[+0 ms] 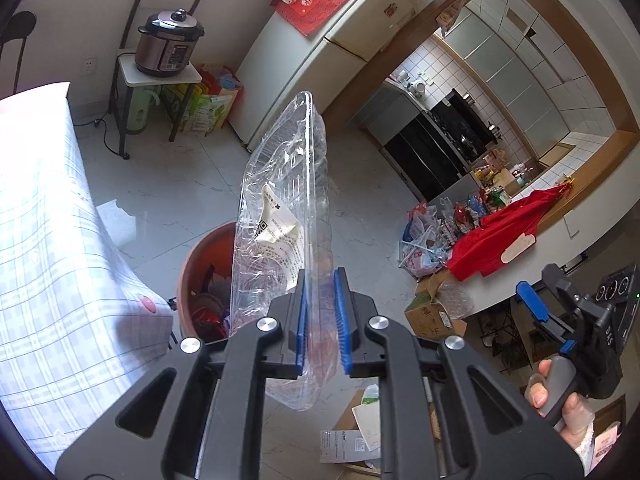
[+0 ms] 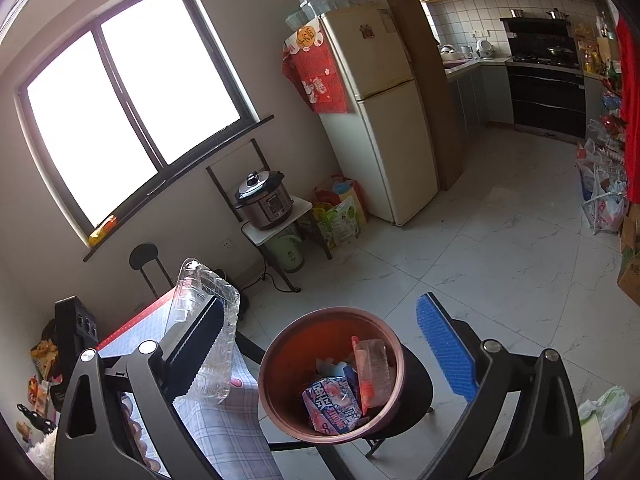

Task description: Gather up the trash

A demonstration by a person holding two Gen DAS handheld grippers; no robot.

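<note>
My left gripper (image 1: pixel 322 312) is shut on a clear plastic clamshell box (image 1: pixel 284 200) with a white label inside, and the box stands upright above the blue pads. Below and left of it sits the orange bin (image 1: pixel 188 276). In the right wrist view my right gripper (image 2: pixel 320 340) stands open wide above that bin (image 2: pixel 280 344), with nothing between its fingers. In the bin lie a clear bottle (image 2: pixel 374 372) and a colourful packet (image 2: pixel 332 404). The clamshell box (image 2: pixel 208 320) shows behind my left finger. A hand holds the right gripper (image 1: pixel 540 292) at the right.
The bin rests on a black stool (image 2: pixel 416 392) beside a table with a checked cloth (image 1: pixel 48 240). A fridge (image 2: pixel 380 120) and a pressure cooker (image 2: pixel 264 200) on a small stand line the far wall. Bags (image 1: pixel 424 236) and cardboard boxes (image 1: pixel 432 312) crowd the floor at the right.
</note>
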